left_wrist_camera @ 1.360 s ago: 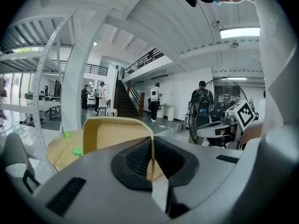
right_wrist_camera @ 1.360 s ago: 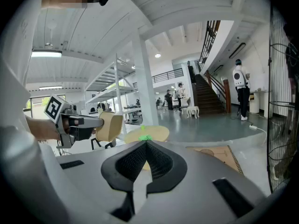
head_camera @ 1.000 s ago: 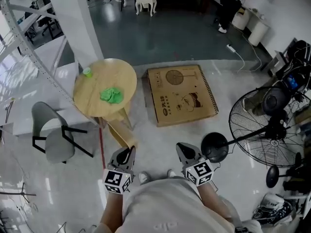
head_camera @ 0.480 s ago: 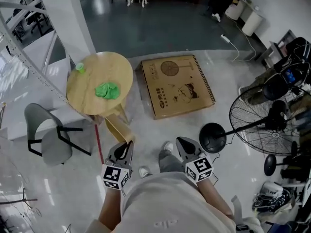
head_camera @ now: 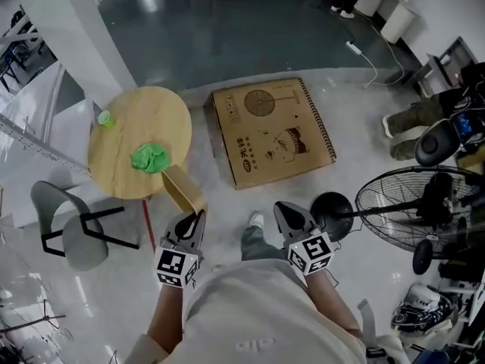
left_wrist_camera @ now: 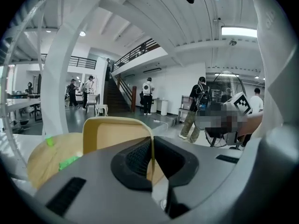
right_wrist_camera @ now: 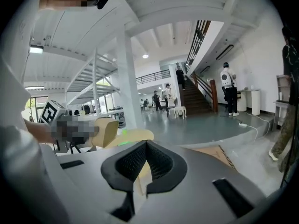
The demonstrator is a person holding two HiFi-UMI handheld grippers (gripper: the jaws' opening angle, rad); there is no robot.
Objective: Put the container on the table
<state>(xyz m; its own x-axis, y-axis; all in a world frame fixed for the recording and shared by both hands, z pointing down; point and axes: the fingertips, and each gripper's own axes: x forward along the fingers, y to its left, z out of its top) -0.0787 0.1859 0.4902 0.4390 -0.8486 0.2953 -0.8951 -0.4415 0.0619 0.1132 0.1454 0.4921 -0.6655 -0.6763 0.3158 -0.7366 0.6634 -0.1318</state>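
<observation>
Round table [head_camera: 125,131] has shifted left; container [head_camera: 183,189] just beside its edge.

Just ahead-left of the left gripper [head_camera: 193,217] holding the container [head_camera: 182,190], the round table [head_camera: 163,116] is offering bare wood around a green wad [head_camera: 150,158] and a far-edge green cup [head_camera: 105,117].

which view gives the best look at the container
The left gripper view: the container fills its middle, one wall pinched by the left gripper. The head view shows it small, near the table; the right gripper view, only a part at left.
</observation>
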